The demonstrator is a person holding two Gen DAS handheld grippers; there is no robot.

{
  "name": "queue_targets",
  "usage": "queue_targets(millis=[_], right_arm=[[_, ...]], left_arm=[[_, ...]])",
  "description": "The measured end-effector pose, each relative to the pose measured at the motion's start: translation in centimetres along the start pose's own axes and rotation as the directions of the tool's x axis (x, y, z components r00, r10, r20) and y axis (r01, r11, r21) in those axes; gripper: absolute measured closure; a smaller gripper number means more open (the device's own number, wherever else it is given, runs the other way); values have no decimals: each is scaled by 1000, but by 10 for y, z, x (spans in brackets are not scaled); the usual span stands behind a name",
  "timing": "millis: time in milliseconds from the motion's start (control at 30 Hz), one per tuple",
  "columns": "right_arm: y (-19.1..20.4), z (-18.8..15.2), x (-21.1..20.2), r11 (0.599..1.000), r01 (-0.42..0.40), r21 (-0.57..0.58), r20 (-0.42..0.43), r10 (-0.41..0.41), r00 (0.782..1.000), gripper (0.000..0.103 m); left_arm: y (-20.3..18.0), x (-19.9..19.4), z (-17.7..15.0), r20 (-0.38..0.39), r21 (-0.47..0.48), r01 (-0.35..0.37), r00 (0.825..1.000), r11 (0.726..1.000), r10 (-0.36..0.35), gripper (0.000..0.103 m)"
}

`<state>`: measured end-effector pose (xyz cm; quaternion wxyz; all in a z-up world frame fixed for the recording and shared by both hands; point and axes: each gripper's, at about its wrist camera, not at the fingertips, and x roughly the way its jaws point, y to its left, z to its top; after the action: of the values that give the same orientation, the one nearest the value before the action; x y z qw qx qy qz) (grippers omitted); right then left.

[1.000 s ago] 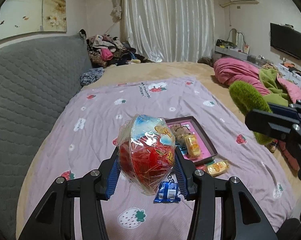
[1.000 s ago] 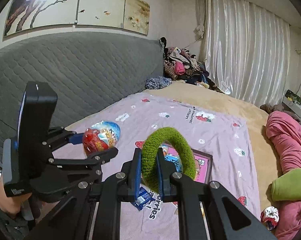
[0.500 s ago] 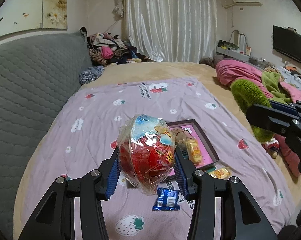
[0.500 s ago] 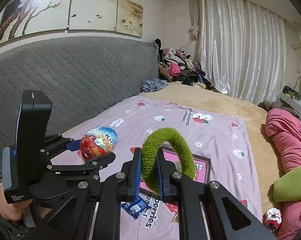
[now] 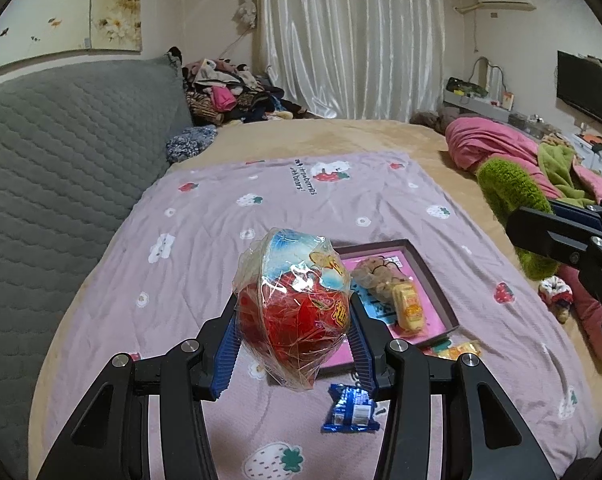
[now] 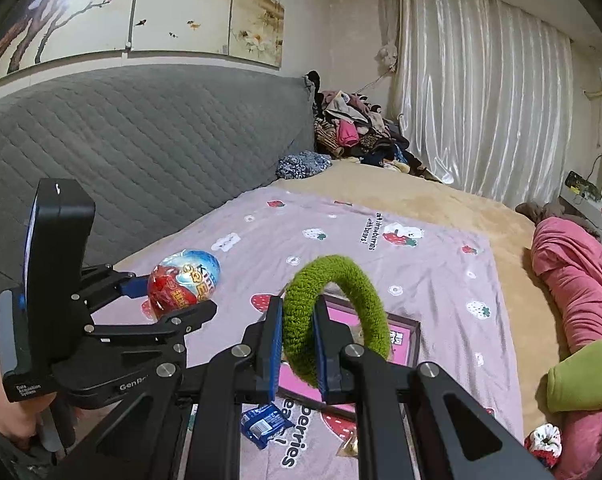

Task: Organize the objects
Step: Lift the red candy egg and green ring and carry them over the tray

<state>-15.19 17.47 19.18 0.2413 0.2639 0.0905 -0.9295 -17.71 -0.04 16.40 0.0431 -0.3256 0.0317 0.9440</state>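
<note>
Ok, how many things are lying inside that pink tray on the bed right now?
2 in the dark-framed pink tray: a small brown plush bear towards its far end and a yellow wrapped snack lying against the bear on the near side. The held red-and-blue egg hides one corner, so more could be there.

1 egg [image 5: 297, 304], 1 ring [image 6: 337, 316], 1 tray [image 5: 441, 300]

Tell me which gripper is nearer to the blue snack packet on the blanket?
Left. The left gripper, holding the wrapped egg, hangs just above the blue packet; the right gripper is farther right.
</note>
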Motion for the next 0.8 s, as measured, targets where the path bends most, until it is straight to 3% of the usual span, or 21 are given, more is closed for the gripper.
queue_targets(millis=[567, 800], right_arm=[[-13, -22, 66, 1000, -10, 27, -46, 12, 999, 89], [-23, -39, 98, 999, -8, 35, -75, 11, 997, 89]], left_arm=[[7, 88, -24, -67, -38, 22, 997, 999, -24, 53], [-6, 128, -39, -104, -21, 16, 994, 1000, -18, 52]])
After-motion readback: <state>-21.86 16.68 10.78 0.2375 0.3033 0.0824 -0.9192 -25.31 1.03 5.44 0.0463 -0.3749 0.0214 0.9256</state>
